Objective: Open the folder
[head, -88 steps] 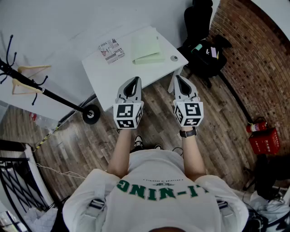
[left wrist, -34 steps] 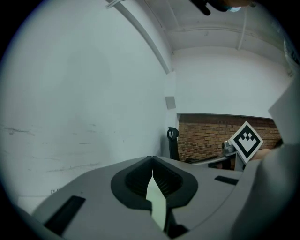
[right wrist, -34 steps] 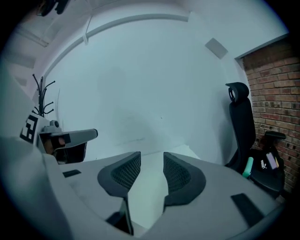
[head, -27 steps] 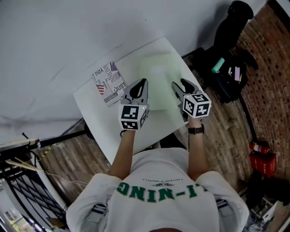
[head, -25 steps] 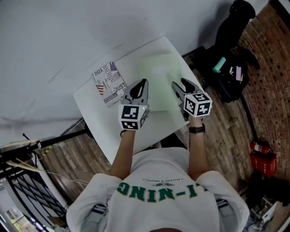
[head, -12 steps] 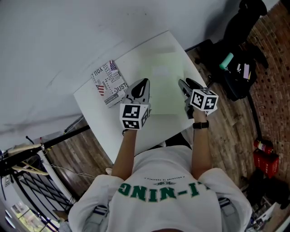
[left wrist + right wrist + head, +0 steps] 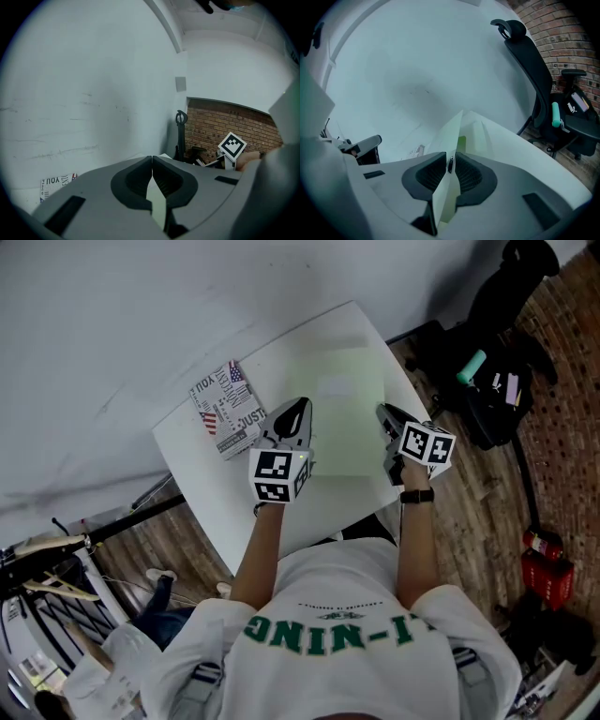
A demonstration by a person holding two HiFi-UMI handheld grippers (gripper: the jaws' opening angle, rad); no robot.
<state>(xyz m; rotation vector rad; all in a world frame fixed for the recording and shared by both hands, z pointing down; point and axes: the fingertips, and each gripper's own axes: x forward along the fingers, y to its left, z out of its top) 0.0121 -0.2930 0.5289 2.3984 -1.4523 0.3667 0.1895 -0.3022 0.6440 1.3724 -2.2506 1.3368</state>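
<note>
A pale green folder lies flat on the white table. At the folder's right edge my right gripper is rolled onto its side. In the right gripper view its jaws are closing, with the folder's thin cover standing on edge between them and the pads on either side of it. Over the folder's left edge hovers my left gripper, and the left gripper view shows its tips together with nothing held and green folder below them.
A printed booklet lies on the table left of the folder. A black chair with a bag on it stands to the right, and a red extinguisher beyond. Another person shows at the lower left.
Both grippers came down toward the table. The right one rolled onto its side, moved to the folder's right edge and closed its jaws there. A person has appeared at lower left.
</note>
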